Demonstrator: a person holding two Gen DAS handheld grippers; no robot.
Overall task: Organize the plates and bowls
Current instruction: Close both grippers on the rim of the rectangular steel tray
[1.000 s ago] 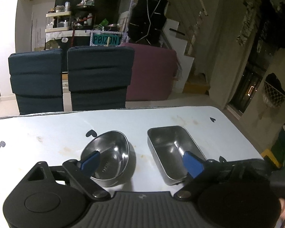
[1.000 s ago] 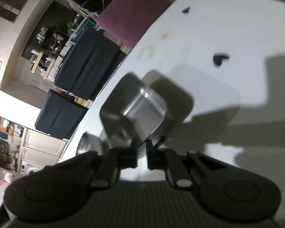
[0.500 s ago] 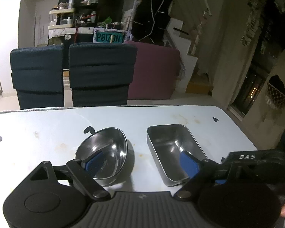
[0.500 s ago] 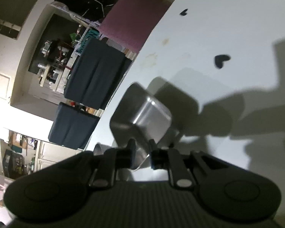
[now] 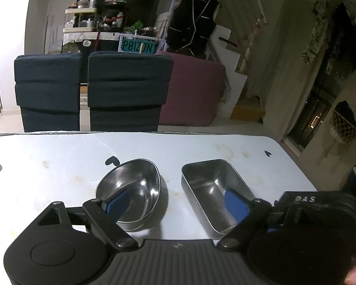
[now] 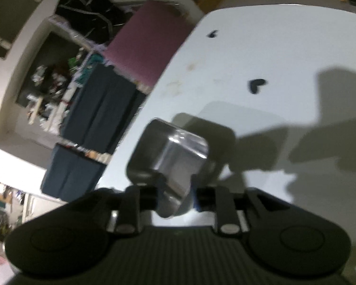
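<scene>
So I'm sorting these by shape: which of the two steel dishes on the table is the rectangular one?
The rectangular tray, the right-hand dish in the left wrist view, has straight walls and rounded corners. The round bowl sits left of it.

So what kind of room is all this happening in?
Most likely a home dining and living area: a white table with two dark blue chairs pushed up to it, a maroon sofa behind, and cluttered shelves beyond.

White table carries steel bowl beside rectangular steel tray
</scene>
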